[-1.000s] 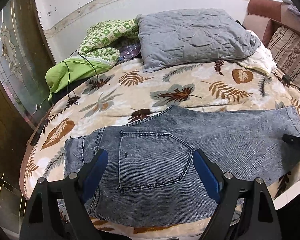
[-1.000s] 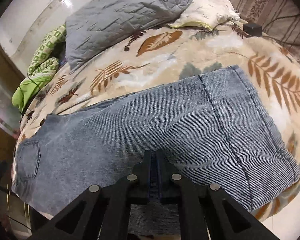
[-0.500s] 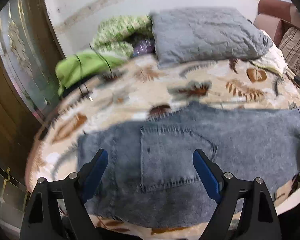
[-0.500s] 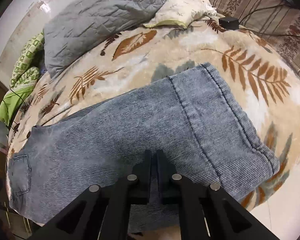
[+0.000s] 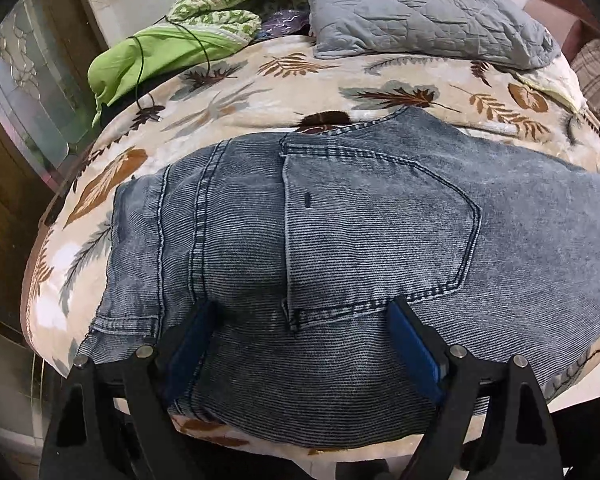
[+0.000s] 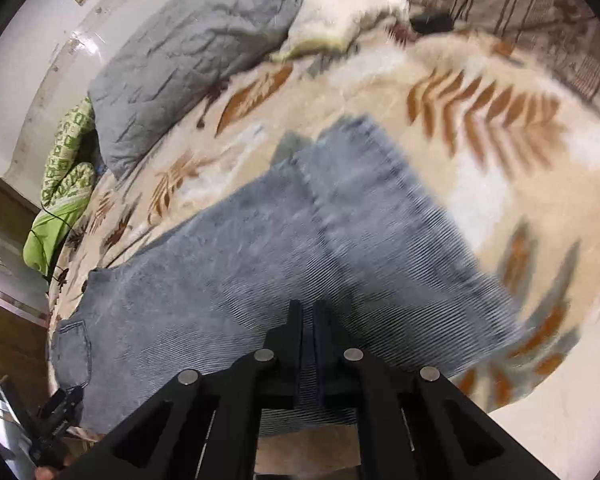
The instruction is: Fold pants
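Blue-grey denim pants (image 5: pixel 340 240) lie flat across the near edge of a leaf-patterned bed, back pocket (image 5: pixel 376 232) up, waistband to the left. My left gripper (image 5: pixel 300 312) is open, its blue-padded fingers low over the seat of the pants on either side of the pocket's lower edge. In the right wrist view the pants (image 6: pixel 300 248) stretch from the pocket at far left to the leg hems at upper right. My right gripper (image 6: pixel 307 312) is shut on the near edge of the pant leg. The left gripper also shows in the right wrist view (image 6: pixel 56 412) at lower left.
A leaf-print blanket (image 5: pixel 260 92) covers the bed. A grey quilted pillow (image 5: pixel 420 12) and a green checkered cloth (image 5: pixel 204 20) with a black cable lie at the back. A striped cushion (image 6: pixel 520 12) and a black plug (image 6: pixel 432 20) sit at the right. A wooden door stands left.
My left gripper moved forward and down, close onto the seat of the pants. My right gripper stayed shut on the leg edge and swung, so its view rotated and blurred.
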Available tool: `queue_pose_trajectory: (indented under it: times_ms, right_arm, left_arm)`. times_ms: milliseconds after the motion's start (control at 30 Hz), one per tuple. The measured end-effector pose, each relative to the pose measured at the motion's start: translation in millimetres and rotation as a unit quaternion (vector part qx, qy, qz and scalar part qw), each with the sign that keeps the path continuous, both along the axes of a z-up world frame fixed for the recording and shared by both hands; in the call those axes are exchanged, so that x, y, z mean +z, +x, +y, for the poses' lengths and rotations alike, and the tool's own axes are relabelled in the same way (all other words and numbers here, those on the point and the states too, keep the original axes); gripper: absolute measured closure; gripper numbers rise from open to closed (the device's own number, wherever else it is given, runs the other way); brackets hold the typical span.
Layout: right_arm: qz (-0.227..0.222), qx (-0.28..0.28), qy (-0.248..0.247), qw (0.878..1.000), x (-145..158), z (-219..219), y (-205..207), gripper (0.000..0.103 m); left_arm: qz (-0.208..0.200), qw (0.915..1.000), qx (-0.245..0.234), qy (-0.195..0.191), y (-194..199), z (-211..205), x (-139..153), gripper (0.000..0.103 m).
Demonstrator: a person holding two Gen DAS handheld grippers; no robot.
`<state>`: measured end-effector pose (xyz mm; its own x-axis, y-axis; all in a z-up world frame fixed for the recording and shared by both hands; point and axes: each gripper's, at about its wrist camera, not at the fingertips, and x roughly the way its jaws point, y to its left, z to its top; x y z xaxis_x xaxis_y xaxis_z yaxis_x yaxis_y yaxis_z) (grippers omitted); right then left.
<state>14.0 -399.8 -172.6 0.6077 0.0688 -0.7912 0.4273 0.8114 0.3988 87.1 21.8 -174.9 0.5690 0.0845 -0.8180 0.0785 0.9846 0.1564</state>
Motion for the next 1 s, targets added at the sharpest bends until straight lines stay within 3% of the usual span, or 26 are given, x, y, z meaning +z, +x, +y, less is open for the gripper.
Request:
queue_pose_trajectory:
  times_ms: [233, 367, 433, 567, 633, 700, 767, 833, 1000]
  right_arm:
    - [-0.083, -0.116, 0.068, 0.987, 19, -61, -43, 0.096]
    - [-0.109, -0.120, 0.111, 0.981, 22, -84, -48, 0.094]
    - [-0.100, -0.121, 0.114, 0.981, 22, -95, -49, 0.091]
    - [-0.084, -0.123, 0.177, 0.973, 4, -108, -47, 0.086]
    - [-0.082, -0.109, 0.193, 0.972, -1, -108, -44, 0.078]
    - [-0.061, -0.094, 0.190, 0.975, -6, -105, -38, 0.056]
    - [-0.049, -0.081, 0.179, 0.979, -7, -101, -34, 0.045]
    - [-0.048, -0.076, 0.157, 0.984, -3, -99, -33, 0.045]
    - [-0.014, -0.047, 0.179, 0.983, -21, -104, -25, 0.041]
  left_arm:
    - [-0.012, 0.9994, -0.031, -0.009, -7, -18, 19, 0.015]
    - [-0.006, 0.9980, -0.061, -0.014, -9, -39, 24, 0.015]
    - [-0.004, 0.9974, -0.071, -0.013, -8, -49, 24, 0.015]
    - [0.004, 0.9961, -0.087, -0.008, -6, -66, 21, 0.015]
    - [0.006, 0.9956, -0.094, -0.005, -6, -75, 19, 0.015]
    - [0.010, 0.9950, -0.099, -0.004, -6, -82, 16, 0.015]
    - [0.014, 0.9943, -0.106, 0.000, -7, -88, 13, 0.015]
    - [0.016, 0.9938, -0.110, 0.001, -8, -92, 12, 0.015]
    - [0.020, 0.9934, -0.113, 0.002, -3, -100, 9, 0.015]
